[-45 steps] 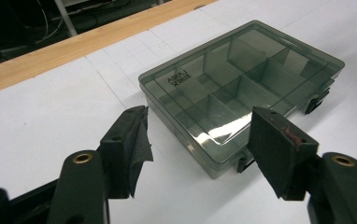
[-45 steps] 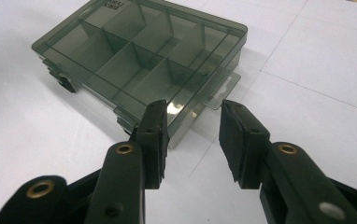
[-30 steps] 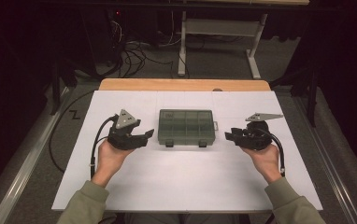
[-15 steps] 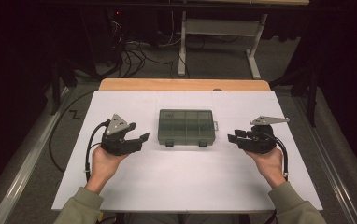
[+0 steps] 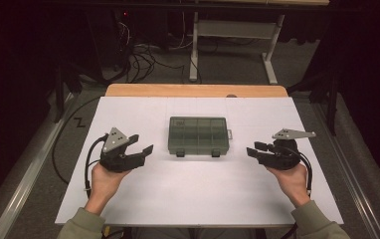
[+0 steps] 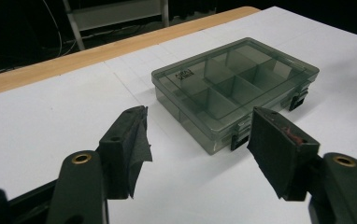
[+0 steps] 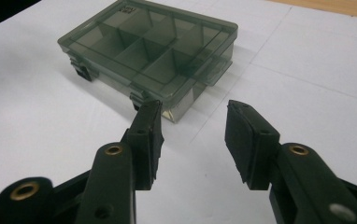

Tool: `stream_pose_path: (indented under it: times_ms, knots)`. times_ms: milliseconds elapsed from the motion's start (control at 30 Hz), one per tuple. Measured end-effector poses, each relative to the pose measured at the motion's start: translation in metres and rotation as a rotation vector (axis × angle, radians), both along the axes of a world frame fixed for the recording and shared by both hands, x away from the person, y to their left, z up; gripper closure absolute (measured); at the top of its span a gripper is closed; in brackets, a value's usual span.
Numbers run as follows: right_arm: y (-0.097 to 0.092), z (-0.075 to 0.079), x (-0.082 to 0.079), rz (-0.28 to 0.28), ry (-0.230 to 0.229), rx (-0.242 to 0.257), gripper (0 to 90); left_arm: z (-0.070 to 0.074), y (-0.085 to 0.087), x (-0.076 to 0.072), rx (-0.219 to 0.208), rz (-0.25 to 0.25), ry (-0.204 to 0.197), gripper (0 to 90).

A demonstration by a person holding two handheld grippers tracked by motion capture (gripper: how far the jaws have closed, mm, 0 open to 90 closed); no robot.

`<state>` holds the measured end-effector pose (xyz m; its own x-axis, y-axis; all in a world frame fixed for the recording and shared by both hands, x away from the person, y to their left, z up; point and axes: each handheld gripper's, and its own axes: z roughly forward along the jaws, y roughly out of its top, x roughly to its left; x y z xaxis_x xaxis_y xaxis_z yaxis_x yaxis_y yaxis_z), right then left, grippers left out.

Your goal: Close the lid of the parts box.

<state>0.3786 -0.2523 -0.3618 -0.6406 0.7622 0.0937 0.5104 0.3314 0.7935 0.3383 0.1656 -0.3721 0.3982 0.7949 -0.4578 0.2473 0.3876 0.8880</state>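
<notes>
- A flat, rectangular box (image 5: pixel 198 135) of smoky translucent plastic is seen at the middle of the bench (image 5: pixel 198 199), lid shut, dividers visible through it, two dark latches on its near edge.
- The bench is covered in smooth white sheeting, with a wooden edge at the far side.
- The left claw (image 5: pixel 142 149) is held level, left of the box and apart from it, its padded jaws spread with nothing between.
- The right claw (image 5: pixel 254 149) is held level at the box's right, apart from it; its jaws have just been opening, nothing between them.
</notes>
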Motion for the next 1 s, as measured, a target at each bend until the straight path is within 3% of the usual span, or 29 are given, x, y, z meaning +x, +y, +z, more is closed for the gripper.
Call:
stream_pose_path:
  times_ms: [300, 533, 733, 1000]
  knots:
    - [-0.008, -0.006, -0.008, -0.015, -0.021, 0.025, 54.1, -0.006, 0.007, -0.003, -0.012, 0.045, -0.007, 36.9]
    - [-0.016, -0.012, -0.014, -0.026, -0.023, 0.040, 51.5, -0.009, 0.011, -0.007, -0.020, 0.053, -0.021, 36.6]
    - [-0.023, -0.014, -0.020, -0.053, -0.069, 0.059, 51.6, -0.011, 0.016, -0.008, -0.058, 0.069, -0.012, 36.4]
    - [-0.030, -0.018, -0.027, -0.072, -0.097, 0.075, 48.8, -0.017, 0.018, -0.012, -0.067, 0.077, -0.015, 35.9]
